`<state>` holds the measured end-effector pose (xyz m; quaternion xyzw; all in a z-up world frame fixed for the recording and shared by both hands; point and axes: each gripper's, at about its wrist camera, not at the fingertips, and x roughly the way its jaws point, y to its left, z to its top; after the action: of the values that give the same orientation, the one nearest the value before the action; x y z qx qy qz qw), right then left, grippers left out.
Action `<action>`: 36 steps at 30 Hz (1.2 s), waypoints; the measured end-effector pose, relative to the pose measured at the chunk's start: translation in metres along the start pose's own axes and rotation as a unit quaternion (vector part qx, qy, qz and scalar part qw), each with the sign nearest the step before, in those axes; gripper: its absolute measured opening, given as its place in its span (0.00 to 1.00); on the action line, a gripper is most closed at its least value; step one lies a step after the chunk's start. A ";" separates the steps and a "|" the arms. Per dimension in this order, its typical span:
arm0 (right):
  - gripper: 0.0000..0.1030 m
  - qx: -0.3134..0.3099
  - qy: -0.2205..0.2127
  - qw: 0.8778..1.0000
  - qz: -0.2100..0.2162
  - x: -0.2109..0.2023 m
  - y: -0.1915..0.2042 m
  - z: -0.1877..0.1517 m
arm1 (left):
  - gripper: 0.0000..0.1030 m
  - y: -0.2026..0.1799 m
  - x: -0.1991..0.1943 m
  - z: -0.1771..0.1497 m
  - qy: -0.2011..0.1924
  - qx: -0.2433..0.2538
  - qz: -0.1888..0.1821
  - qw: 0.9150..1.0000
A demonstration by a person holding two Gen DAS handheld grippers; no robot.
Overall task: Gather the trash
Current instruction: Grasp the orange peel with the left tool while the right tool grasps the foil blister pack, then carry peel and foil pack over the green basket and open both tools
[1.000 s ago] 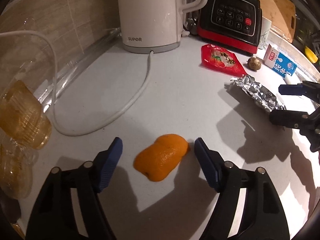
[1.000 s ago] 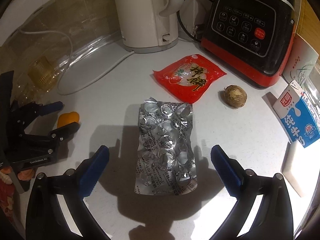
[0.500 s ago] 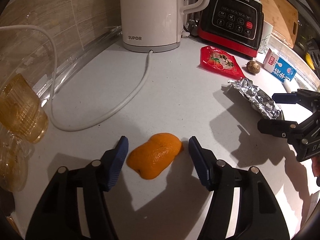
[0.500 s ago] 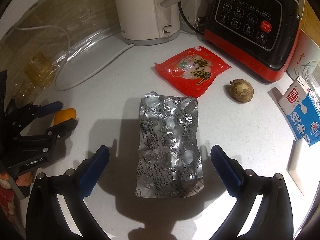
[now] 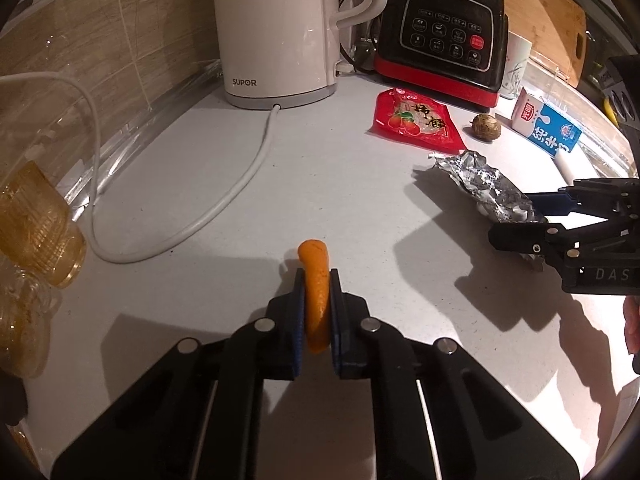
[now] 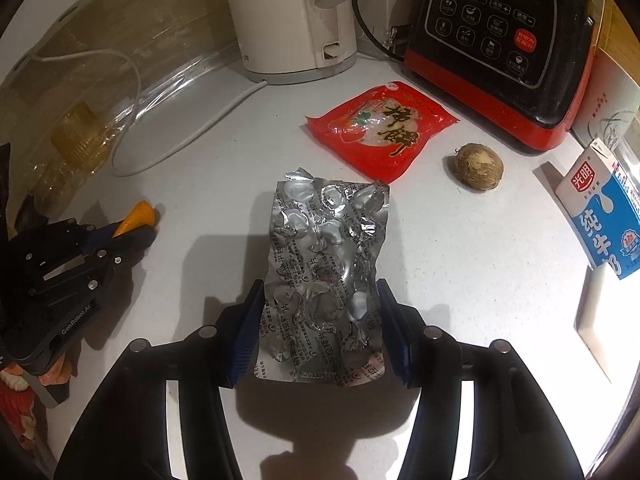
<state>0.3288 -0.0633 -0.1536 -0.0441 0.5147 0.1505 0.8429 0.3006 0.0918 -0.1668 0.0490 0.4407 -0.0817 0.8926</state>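
While pinched, peel (image 5: 316,280) lengthwise along L tongs (image 5: 317,312).

Colours as seen from my two claws. My left gripper (image 5: 316,292) — black frame, blue pads — pinches an orange peel (image 5: 316,280). My right gripper (image 6: 322,322), likewise black with blue pads, flanks a crinkled silver blister pack (image 6: 326,256) printed with small dark text. Counter (image 5: 200,184): pale grey-white. Snack packet (image 6: 382,128): red, with black characters. Kettle (image 5: 276,32) and its cord (image 5: 236,196) — white. Blender base (image 6: 500,36): black over red, one red button. Milk carton (image 6: 604,216): blue and white, red label. Glasses (image 5: 36,220): amber, ribbed.
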 end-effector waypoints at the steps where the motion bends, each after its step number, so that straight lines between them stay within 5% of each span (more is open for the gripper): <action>1: 0.53 0.001 -0.001 1.000 0.001 -0.001 0.000 0.000 | 0.09 0.000 0.000 0.000 0.001 -0.002 0.000 1.000; 9: 0.53 0.007 -0.015 1.000 0.012 -0.021 -0.002 -0.006 | 0.09 -0.010 -0.012 -0.002 0.003 -0.009 0.001 1.000; 16: 0.53 -0.003 -0.041 0.999 0.022 -0.071 0.002 -0.033 | 0.09 -0.035 -0.059 -0.006 -0.019 -0.026 0.012 0.999; 36: 0.53 0.011 -0.089 0.996 0.027 -0.253 -0.023 -0.237 | 0.09 -0.220 -0.206 -0.110 -0.015 -0.030 -0.056 0.998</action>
<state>0.0256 -0.1918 -0.0433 -0.0072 0.4406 0.1705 0.8814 0.0503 -0.0856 -0.0728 -0.0044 0.4315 -0.1193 0.8942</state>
